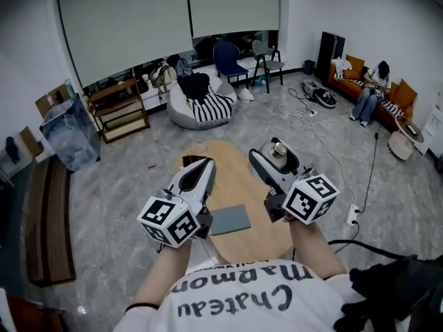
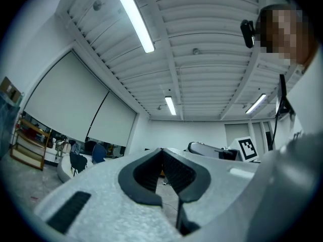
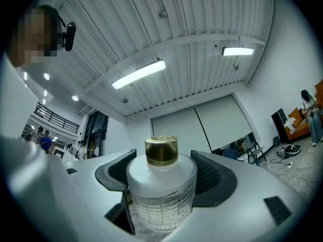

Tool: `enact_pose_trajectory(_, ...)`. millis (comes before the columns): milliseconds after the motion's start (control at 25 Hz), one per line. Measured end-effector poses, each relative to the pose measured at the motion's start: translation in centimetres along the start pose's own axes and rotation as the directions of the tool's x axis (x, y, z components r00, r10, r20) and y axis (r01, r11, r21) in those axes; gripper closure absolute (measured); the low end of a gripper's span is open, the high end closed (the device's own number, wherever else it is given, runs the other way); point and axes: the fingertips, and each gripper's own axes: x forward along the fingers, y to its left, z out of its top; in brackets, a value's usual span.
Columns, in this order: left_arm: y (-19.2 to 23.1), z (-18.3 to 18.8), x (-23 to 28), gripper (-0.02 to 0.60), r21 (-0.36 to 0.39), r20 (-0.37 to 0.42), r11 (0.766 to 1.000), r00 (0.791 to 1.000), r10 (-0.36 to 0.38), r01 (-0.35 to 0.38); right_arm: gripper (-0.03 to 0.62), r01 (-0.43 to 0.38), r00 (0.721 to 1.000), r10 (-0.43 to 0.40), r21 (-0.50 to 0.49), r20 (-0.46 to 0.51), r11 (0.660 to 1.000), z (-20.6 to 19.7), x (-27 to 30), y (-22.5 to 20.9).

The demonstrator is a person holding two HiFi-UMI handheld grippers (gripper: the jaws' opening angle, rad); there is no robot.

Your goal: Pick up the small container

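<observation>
The small container (image 1: 279,148) is a frosted glass bottle with a gold cap. It is held up in the air over the far right part of the oval wooden table (image 1: 242,175). My right gripper (image 1: 276,155) is shut on it. In the right gripper view the container (image 3: 161,188) stands upright between the two dark pads, and the right gripper (image 3: 162,161) presses on its sides. My left gripper (image 1: 202,166) hovers over the table's left part. In the left gripper view the left gripper (image 2: 162,153) has its jaws closed tip to tip, with nothing between them.
A grey-blue flat pad (image 1: 230,220) lies on the near part of the table, and a dark box (image 1: 193,160) sits at its far left edge. A striped beanbag (image 1: 201,106), chairs (image 1: 229,61), a wooden shelf (image 1: 122,109), floor cables (image 1: 304,113) and an orange sofa (image 1: 367,81) with a seated person surround it.
</observation>
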Motion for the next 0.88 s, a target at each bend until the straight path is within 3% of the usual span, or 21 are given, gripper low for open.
enact_pose_trajectory(560, 0.1, -1.1, -0.6, 0.568, -0.025, -0.016, 1.000, 1.000, 0.012, -0.013, 0.264, 0.034, 0.999, -0.034, 0.022, 0.000, 0.999, -1.4, -0.5, -0.2)
enact_pose_trajectory(880, 0.4, -1.1, -0.6, 0.568, -0.059, -0.016, 0.998, 0.999, 0.033, -0.034, 0.266, 0.014, 1.000, -0.016, 0.052, 0.025, 0.999, -0.7, -0.7, -0.4)
